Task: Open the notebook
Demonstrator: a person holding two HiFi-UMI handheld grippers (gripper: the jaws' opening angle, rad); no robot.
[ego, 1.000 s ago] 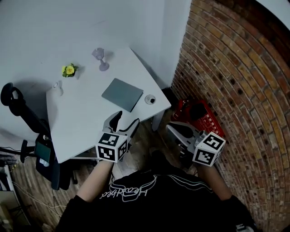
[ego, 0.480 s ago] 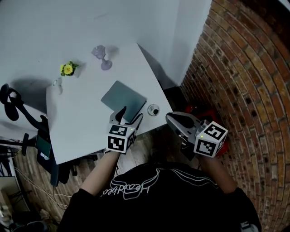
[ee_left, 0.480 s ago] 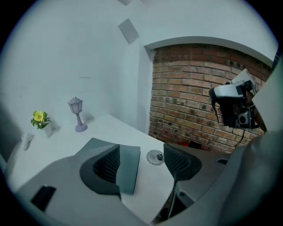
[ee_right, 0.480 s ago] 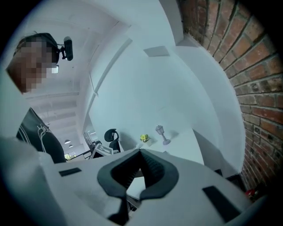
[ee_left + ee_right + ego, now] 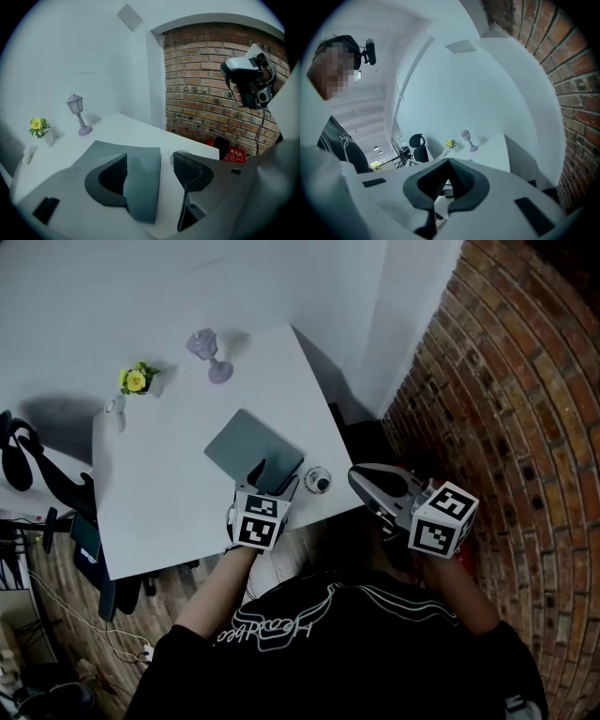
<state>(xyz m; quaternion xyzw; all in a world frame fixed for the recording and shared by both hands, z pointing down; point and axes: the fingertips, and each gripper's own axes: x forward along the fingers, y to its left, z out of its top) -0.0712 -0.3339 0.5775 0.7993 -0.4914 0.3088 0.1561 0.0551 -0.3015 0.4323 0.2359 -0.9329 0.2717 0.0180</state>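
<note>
My left gripper [image 5: 150,171] has its jaws wide apart and grips nothing. The near edge of the notebook [image 5: 140,187] shows between them, with the left jaw over its cover; I cannot tell whether either jaw touches it. The notebook is grey, shut and flat, near the right near corner of the white tabletop [image 5: 159,493]. Just right of it sits a small round object [image 5: 320,481]. My right gripper [image 5: 449,164] has its jaws together at the tips and holds nothing; it is off the tabletop's right edge. At the far side stand a lantern [image 5: 208,354] and, left of it, a flower [image 5: 137,381]. A brick wall [image 5: 525,409] rises to the right.
</note>
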